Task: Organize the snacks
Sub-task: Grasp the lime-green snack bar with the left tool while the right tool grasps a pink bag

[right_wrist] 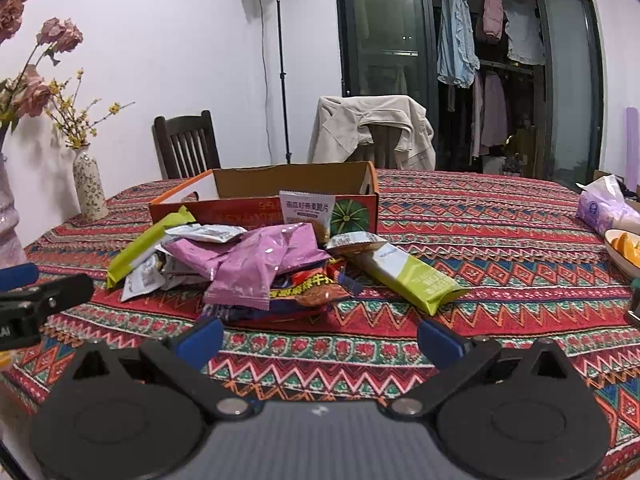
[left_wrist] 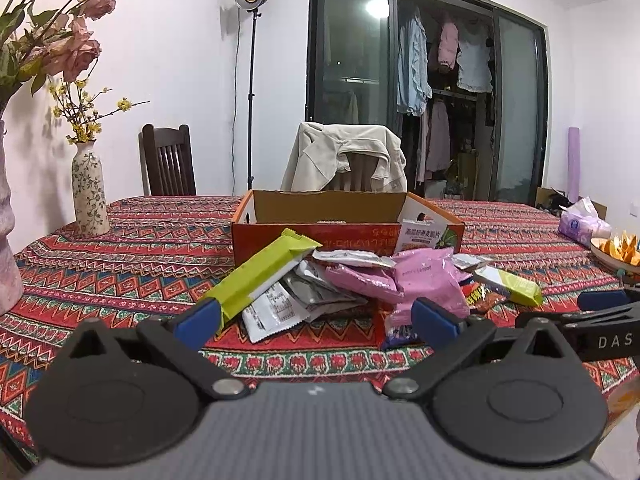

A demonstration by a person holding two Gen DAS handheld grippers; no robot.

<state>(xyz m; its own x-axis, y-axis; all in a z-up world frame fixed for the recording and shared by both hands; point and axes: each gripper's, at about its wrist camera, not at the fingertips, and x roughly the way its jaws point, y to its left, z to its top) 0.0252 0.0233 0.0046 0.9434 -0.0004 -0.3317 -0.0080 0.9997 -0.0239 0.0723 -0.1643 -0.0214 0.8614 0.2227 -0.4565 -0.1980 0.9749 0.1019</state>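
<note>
A pile of snack packets lies on the patterned tablecloth (left_wrist: 120, 272) in front of an open cardboard box (left_wrist: 344, 220). It holds a long green bar packet (left_wrist: 256, 276), pink bags (left_wrist: 416, 280), white sachets (left_wrist: 276, 312) and a second green packet (left_wrist: 508, 284). My left gripper (left_wrist: 316, 318) is open and empty just before the pile. My right gripper (right_wrist: 318, 340) is open and empty, a little short of the pile; the pink bags (right_wrist: 256, 268), the green packet (right_wrist: 416, 280) and the box (right_wrist: 280, 200) lie ahead. The right gripper's finger also shows at the left wrist view's right edge (left_wrist: 600, 300).
A flowered vase (left_wrist: 89, 196) stands at the far left with a bigger vase (left_wrist: 6, 248) nearer. A tissue pack (left_wrist: 580, 220) and a bowl of orange slices (left_wrist: 618, 250) sit at the right. Two chairs (left_wrist: 168, 164) stand behind the table.
</note>
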